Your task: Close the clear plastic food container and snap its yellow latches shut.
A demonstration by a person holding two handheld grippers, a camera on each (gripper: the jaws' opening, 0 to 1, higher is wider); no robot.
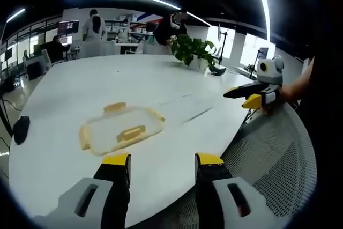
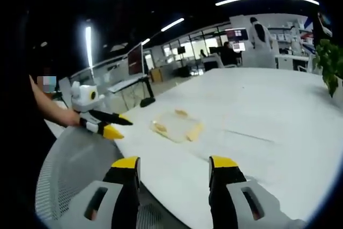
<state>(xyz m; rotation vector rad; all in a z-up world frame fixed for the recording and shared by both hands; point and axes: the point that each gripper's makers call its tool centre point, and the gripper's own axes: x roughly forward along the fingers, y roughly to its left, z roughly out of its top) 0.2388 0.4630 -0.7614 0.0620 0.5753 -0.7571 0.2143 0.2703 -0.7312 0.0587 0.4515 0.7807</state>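
The left gripper (image 1: 162, 160) has its fingers spread wide and holds nothing. It hangs over the near edge of the white bench (image 1: 80, 89). The right gripper (image 2: 174, 163) is spread wide too, with nothing in it. The clear food container (image 1: 121, 129) lies flat on the bench in front of both, apart from them. Its yellow latches (image 1: 131, 132) show at the sides. A potted plant (image 1: 193, 51) stands far back, and a mesh chair (image 1: 273, 154) is beside the bench.

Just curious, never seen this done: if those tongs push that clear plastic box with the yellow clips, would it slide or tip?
The clear plastic box looks flat and low, so tipping seems unlikely. It seems light, and the white table looks smooth, so it would probably slide.
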